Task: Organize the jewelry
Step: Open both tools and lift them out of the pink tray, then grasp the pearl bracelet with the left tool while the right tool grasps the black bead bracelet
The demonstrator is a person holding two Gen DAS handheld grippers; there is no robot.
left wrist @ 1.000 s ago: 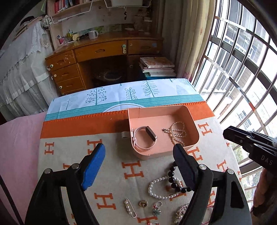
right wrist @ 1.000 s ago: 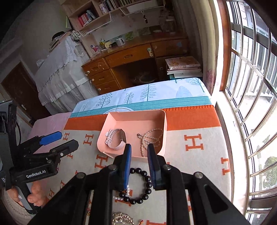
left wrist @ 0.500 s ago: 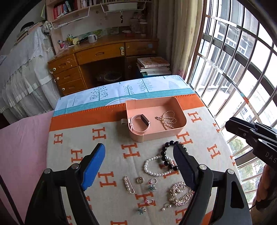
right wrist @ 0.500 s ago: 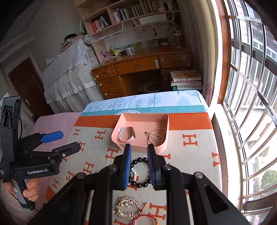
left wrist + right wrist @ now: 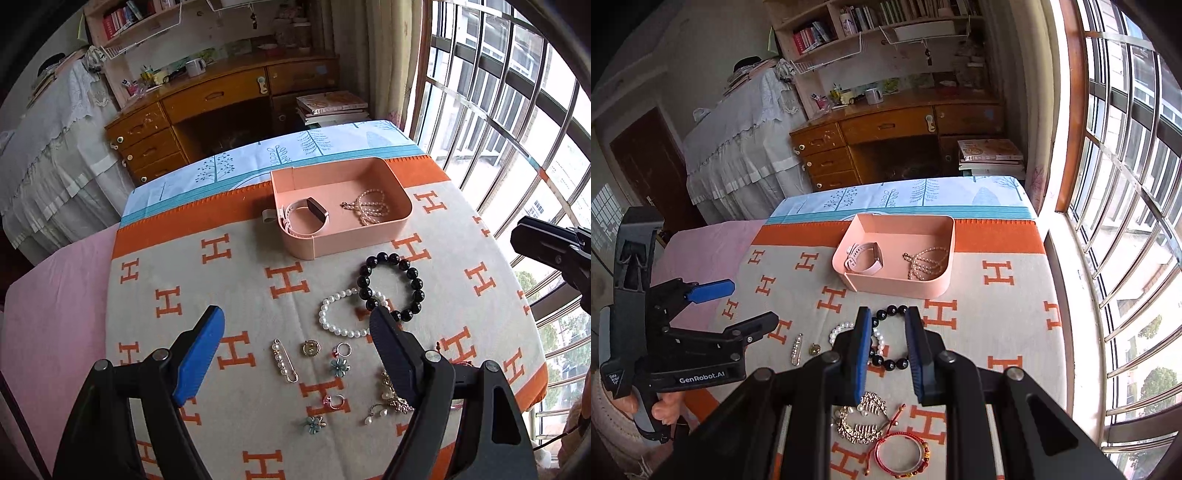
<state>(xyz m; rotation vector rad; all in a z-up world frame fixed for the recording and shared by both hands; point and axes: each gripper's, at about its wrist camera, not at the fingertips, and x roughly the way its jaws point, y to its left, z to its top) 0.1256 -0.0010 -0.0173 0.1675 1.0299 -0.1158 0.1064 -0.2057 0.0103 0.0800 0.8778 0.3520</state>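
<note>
Item: loose jewelry on an H-patterned blanket (image 5: 229,280), short of the pink tray (image 5: 369,236); tray already holds a watch (image 5: 304,218) and a pearl necklace (image 5: 369,208). Hazards, as judged: black bead bracelet (image 5: 391,286) overlaps white pearl bracelet (image 5: 345,314), so a pinch on one may drag the other along; rings (image 5: 343,349), flower studs (image 5: 314,424) and pearl pin (image 5: 284,360) lie close together on soft cloth, so a wide closure could snag the weave or take two pieces at once; gold ornament (image 5: 862,417) and red cord bangle (image 5: 901,452) sit partly under the right tool, easily missed or knocked. Left gripper (image 5: 295,332): tilted steeply down above the small pieces, jaws spread wide, nothing between them. Right gripper (image 5: 886,347): angled down over the bracelets, jaws narrowed to a slim gap, pads clear of the beads, nothing held. A hand (image 5: 661,406) grips the left tool's handle.
</note>
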